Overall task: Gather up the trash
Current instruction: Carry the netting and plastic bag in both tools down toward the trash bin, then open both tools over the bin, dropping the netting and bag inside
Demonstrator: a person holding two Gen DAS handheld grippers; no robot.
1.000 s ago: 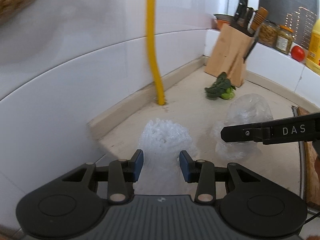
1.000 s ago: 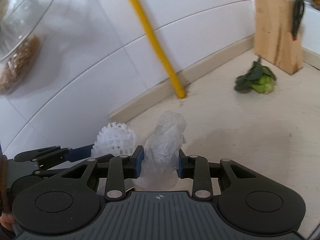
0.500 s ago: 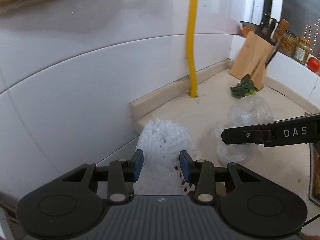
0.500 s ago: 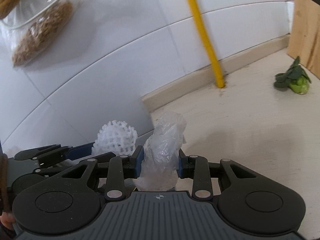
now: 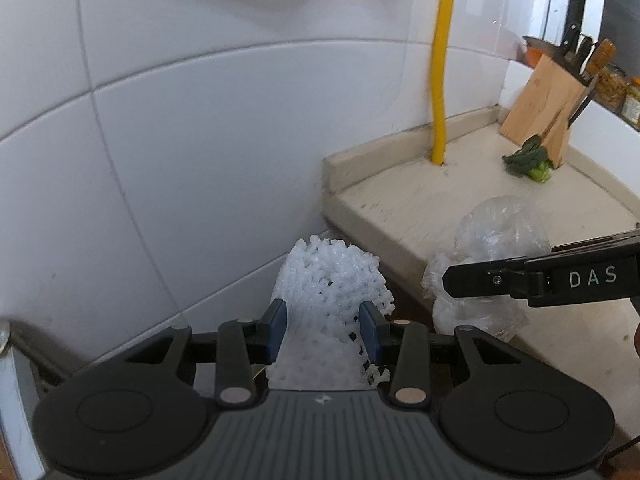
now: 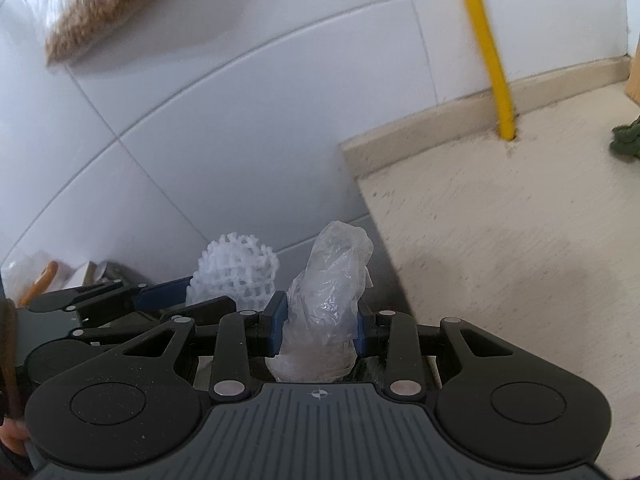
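Nearest in the left wrist view, the left gripper (image 5: 323,330) has its blue-padded fingers pressed against both sides of a white foam fruit net with an open mesh (image 5: 330,300), which stands up between them. In the right wrist view, the right gripper (image 6: 320,322) is clamped on a crumpled clear plastic bag (image 6: 326,304), whose bunched top rises above the fingers. The two grippers sit side by side, the net just left of the bag, both held off the left end of the beige stone countertop (image 6: 500,240), beside the white tiled wall (image 5: 180,140).

Farther along, a yellow pipe (image 5: 442,80) meets the countertop at its back edge against the wall. Beyond it, a bunch of dark green leafy vegetable (image 5: 530,162) lies on the counter, touching the foot of a tilted light wooden knife block (image 5: 540,108) near the far corner. Glass jars (image 5: 616,88) stand on a ledge behind the block.
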